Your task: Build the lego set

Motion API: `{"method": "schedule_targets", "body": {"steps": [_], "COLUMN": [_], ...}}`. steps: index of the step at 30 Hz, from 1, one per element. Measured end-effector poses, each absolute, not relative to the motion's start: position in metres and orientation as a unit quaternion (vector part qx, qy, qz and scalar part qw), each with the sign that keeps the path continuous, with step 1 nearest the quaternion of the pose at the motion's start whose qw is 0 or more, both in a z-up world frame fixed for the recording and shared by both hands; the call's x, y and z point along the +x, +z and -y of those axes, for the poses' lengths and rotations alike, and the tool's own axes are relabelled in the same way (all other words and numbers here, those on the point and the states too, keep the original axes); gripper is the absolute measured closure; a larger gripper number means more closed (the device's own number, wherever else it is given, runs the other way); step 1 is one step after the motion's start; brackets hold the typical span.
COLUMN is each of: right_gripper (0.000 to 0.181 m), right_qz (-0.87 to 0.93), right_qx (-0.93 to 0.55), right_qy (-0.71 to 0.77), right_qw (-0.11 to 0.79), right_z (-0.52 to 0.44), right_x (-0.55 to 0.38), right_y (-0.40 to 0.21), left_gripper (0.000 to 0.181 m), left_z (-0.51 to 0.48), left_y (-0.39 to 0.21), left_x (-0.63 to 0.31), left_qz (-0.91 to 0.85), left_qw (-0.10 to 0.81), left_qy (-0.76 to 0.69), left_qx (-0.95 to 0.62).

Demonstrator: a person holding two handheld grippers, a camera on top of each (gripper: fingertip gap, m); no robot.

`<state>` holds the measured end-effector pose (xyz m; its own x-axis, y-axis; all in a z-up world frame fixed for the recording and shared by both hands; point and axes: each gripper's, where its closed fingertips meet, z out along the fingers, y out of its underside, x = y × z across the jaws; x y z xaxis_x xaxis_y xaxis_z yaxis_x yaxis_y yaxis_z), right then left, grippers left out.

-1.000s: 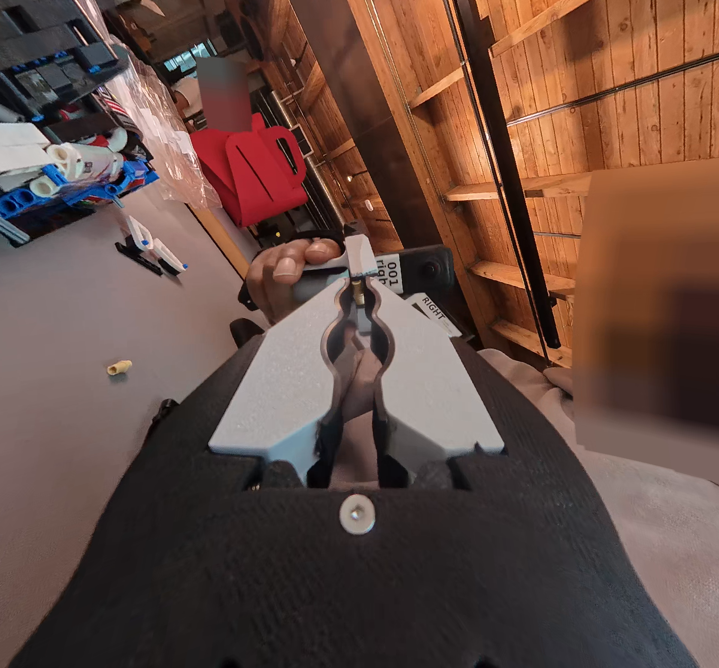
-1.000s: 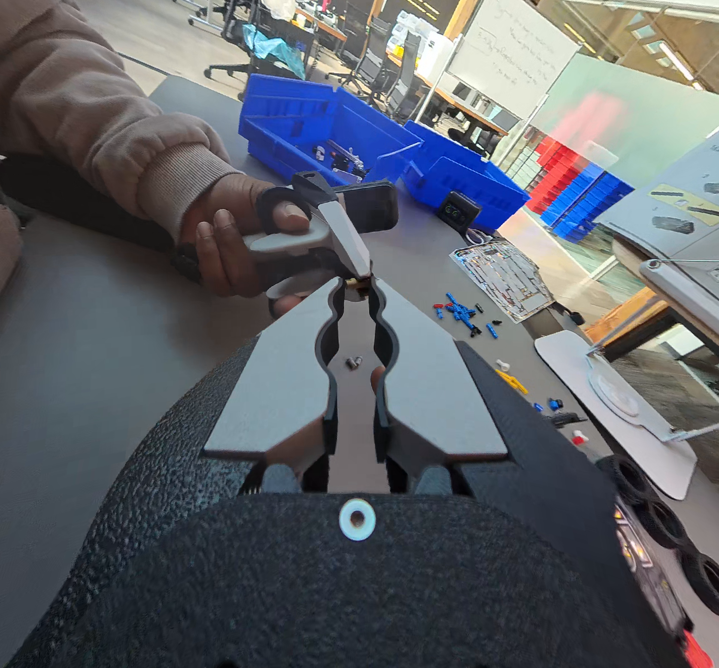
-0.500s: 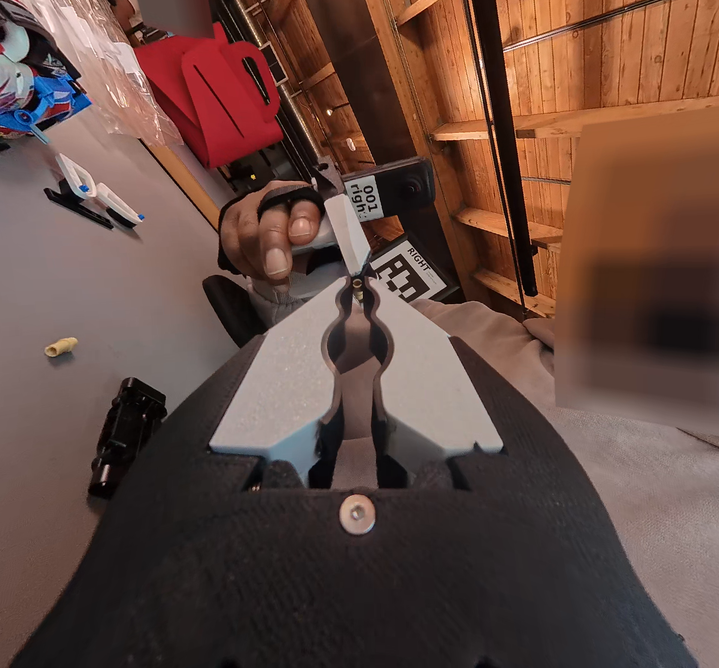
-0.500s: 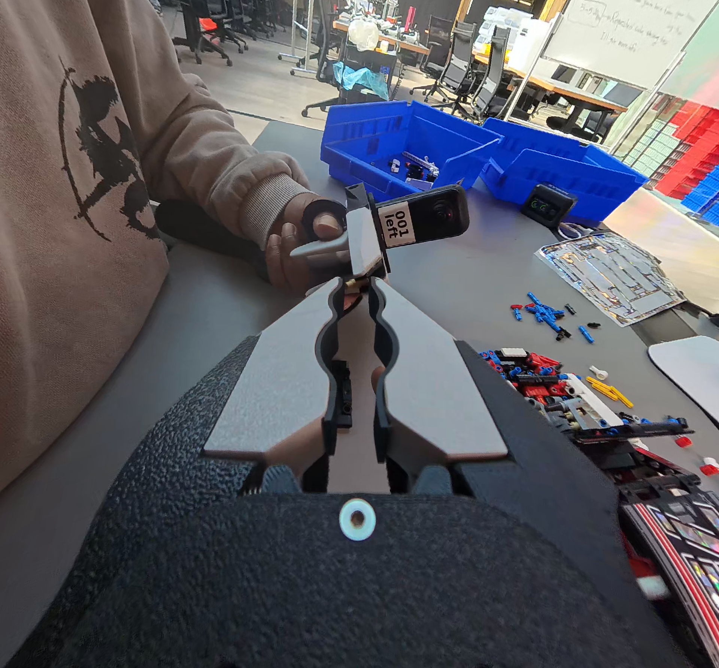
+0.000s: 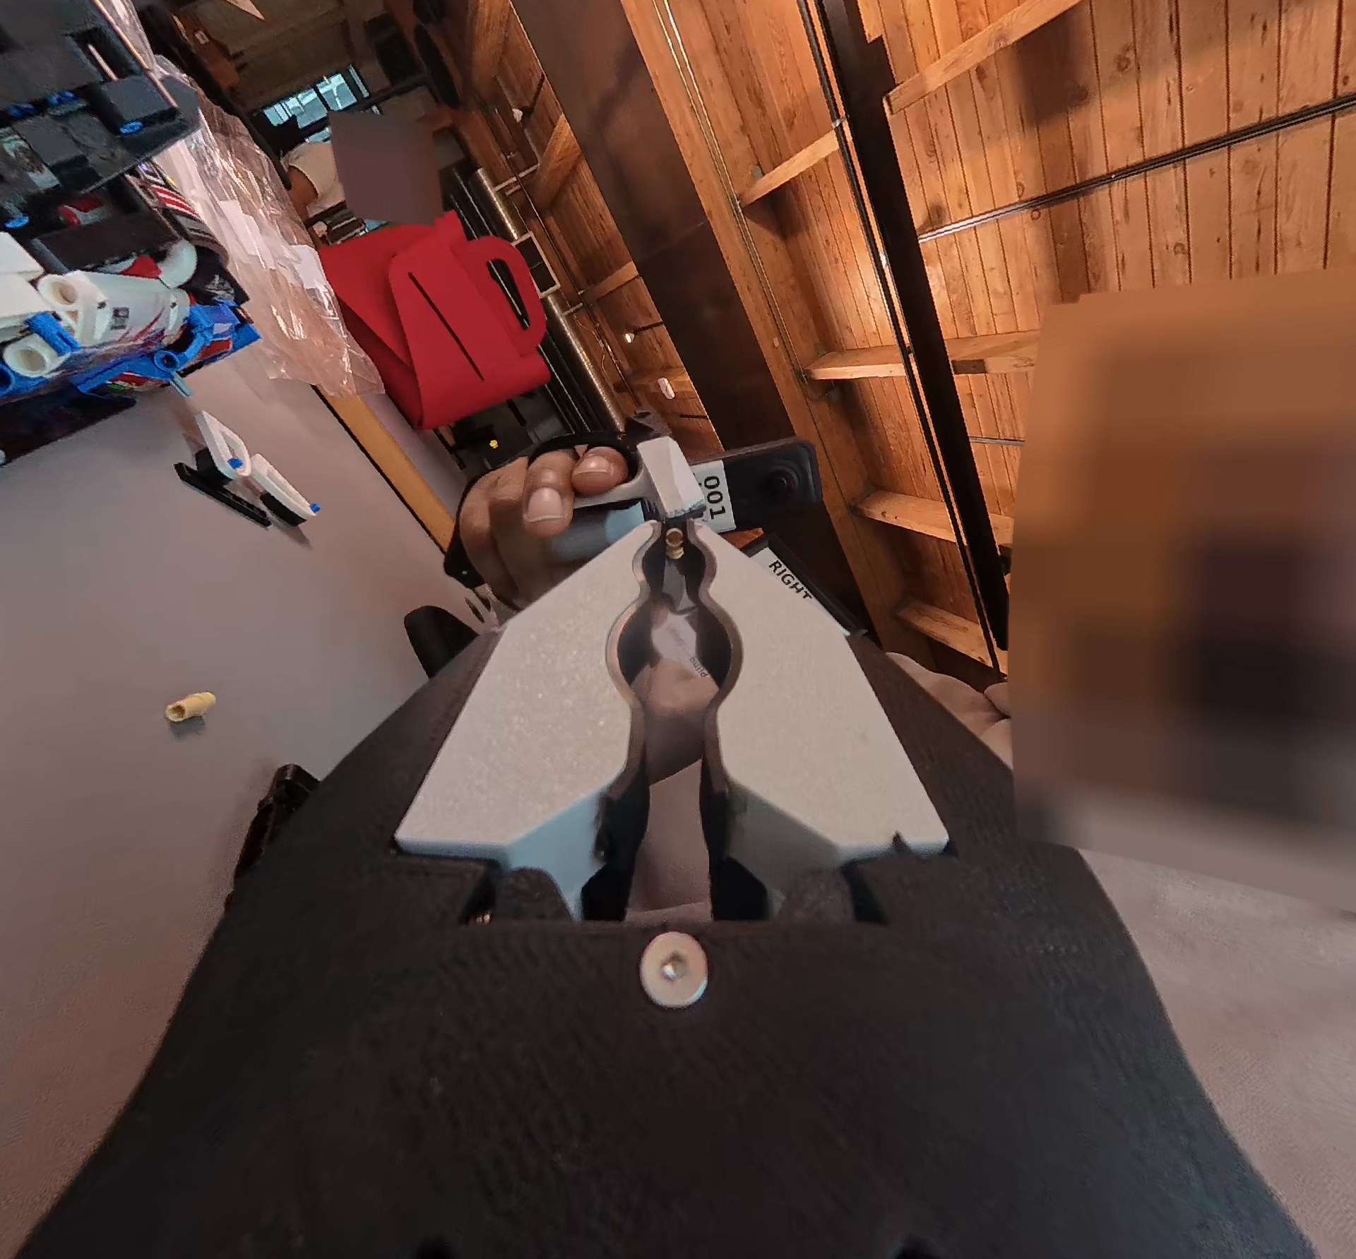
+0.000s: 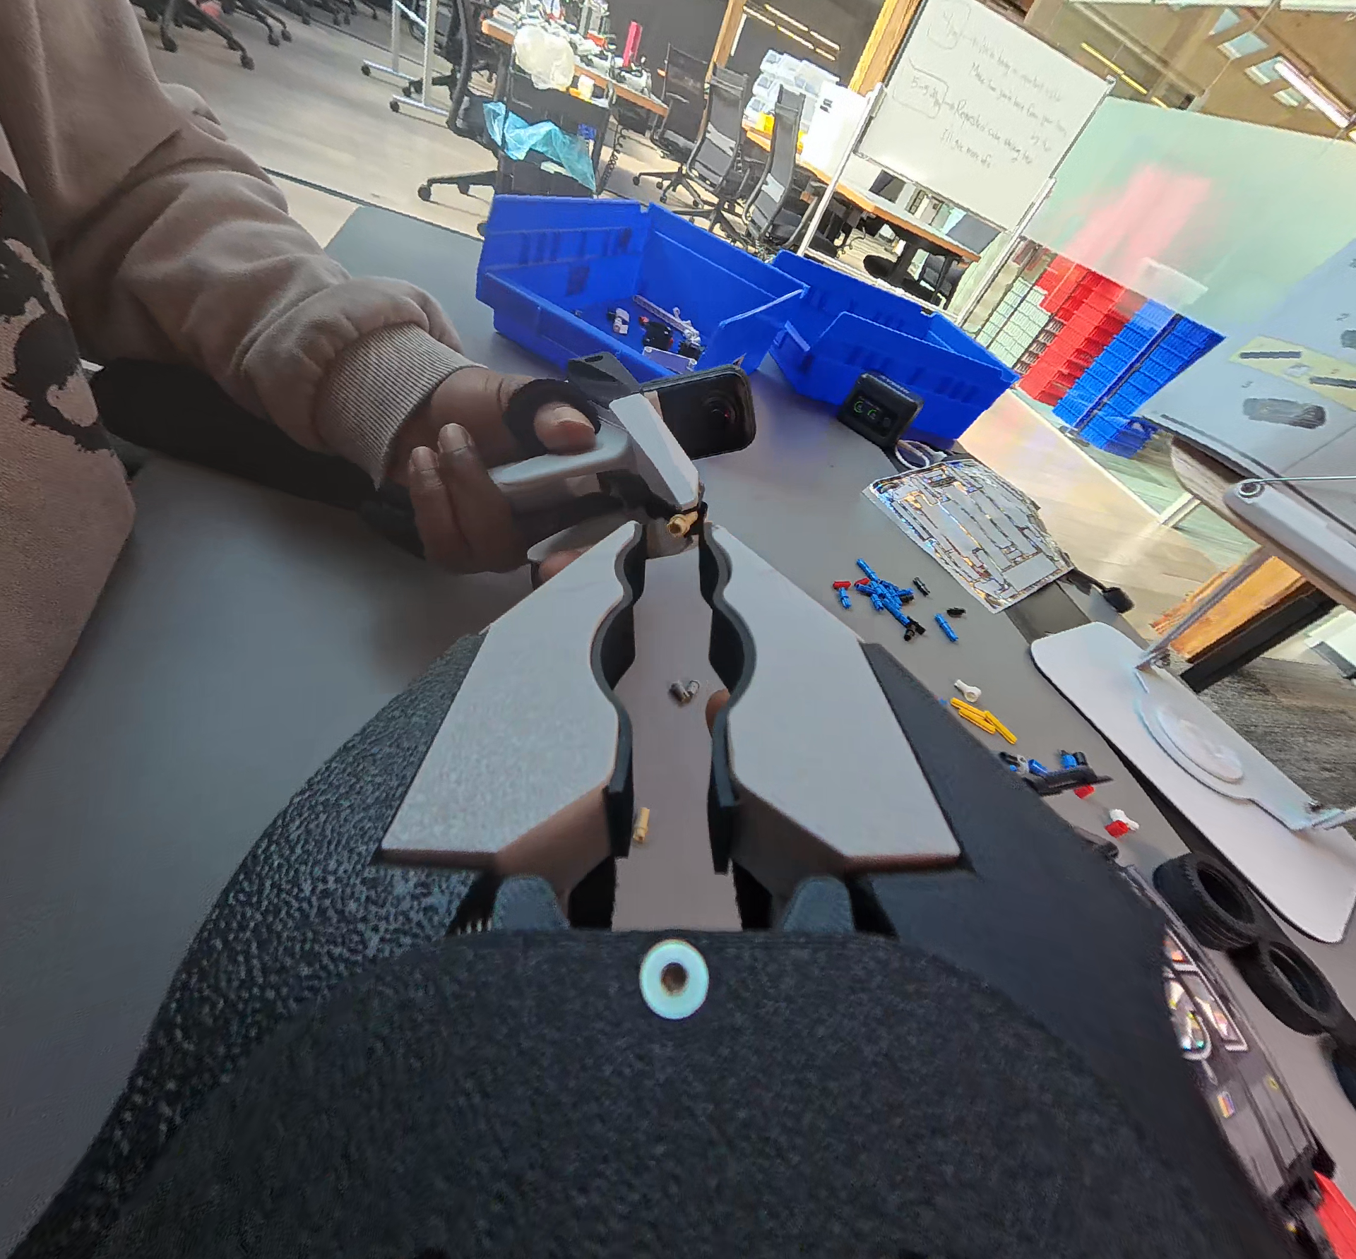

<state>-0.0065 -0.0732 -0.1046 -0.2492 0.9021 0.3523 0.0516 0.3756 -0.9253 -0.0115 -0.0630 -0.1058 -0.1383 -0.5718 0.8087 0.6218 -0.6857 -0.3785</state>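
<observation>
My left gripper (image 5: 673,543) is shut on a small tan pin (image 5: 673,549) and holds it up above the grey table (image 5: 147,637). My right gripper (image 6: 671,528) faces it tip to tip. Its jaws stand a little apart, with the tan pin (image 6: 679,525) just beyond the gap. Something small and dark sits at the pin's far end; I cannot tell what it is. The right gripper also shows in the left wrist view (image 5: 679,508), held by a hand. The part-built car (image 5: 88,336) stands at the far left.
Two blue bins (image 6: 631,299) (image 6: 895,365) stand at the back. Loose blue pins (image 6: 884,596), yellow pins (image 6: 979,717), a sticker sheet (image 6: 968,541), a grey bit (image 6: 684,692), black tyres (image 6: 1211,901) and a tan piece (image 5: 189,705) lie on the table. A white stand base (image 6: 1174,747) is at the right. Less than 4 cm separates the two grippers' tips.
Both grippers swung together and back while staying tip to tip. The left stays shut on the tan pin. The right jaws stand slightly wider apart than before.
</observation>
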Motion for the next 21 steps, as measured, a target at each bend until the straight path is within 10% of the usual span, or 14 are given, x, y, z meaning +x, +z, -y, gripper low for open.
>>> {"method": "schedule_targets", "body": {"steps": [1, 14, 21], "right_gripper": [0.17, 0.179, 0.179], "right_qz": [0.661, 0.668, 0.724], "right_qx": [-0.358, -0.348, -0.445], "right_qy": [0.422, 0.374, 0.384], "right_qw": [0.507, 0.541, 0.362], "right_z": [0.073, 0.072, 0.067], "right_x": [-0.008, -0.018, -0.003], "right_y": [-0.104, -0.11, -0.149], "left_gripper": [0.179, 0.179, 0.163], "left_z": [0.063, 0.063, 0.066], "left_y": [-0.105, -0.107, -0.139], "left_x": [-0.012, -0.009, -0.01], "left_qz": [0.025, 0.029, -0.157], "left_qw": [0.396, 0.387, 0.443], "left_qy": [-0.755, -0.759, -0.543], "left_qx": [-0.522, -0.523, -0.695]}}
